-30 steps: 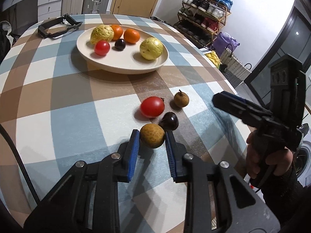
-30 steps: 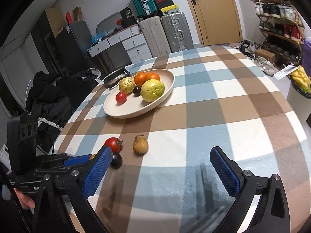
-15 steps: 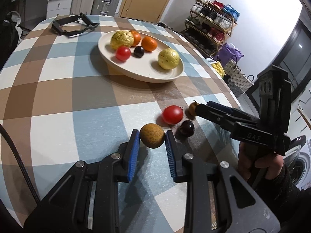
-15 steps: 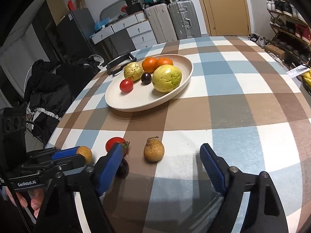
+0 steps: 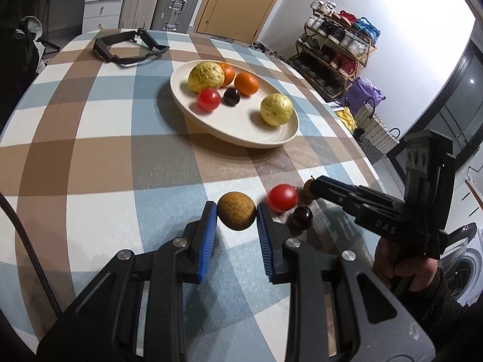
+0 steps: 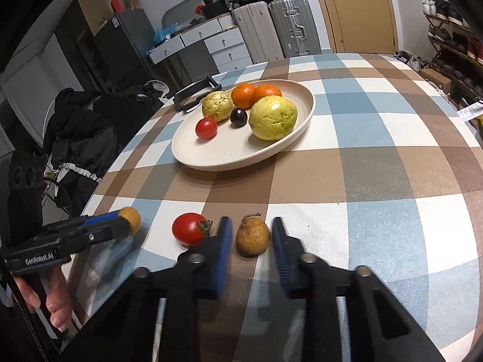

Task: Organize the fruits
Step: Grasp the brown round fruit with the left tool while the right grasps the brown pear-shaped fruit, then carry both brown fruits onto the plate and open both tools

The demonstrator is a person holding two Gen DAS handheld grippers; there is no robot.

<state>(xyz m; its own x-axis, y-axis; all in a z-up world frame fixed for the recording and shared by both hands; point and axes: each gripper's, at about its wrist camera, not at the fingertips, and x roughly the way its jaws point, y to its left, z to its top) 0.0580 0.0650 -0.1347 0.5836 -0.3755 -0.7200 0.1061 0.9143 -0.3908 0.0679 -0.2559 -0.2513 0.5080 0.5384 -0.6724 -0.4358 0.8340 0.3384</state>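
My left claw (image 5: 236, 215) grips a light, firm longan (image 5: 236, 214) across its middle (thin, crushable shell); my right claw (image 6: 252, 236) brackets the stemmed longan (image 6: 252, 239), not yet closed.

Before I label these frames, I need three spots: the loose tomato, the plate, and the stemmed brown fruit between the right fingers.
loose tomato (image 6: 189, 228): right wrist view, middle of its red skin.
plate (image 6: 223, 163): right wrist view, near rim.
stemmed brown fruit (image 6: 252, 239): right wrist view, middle of its body.

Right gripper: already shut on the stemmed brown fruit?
No: right gripper straddles the stemmed brown fruit with gaps on both sides.
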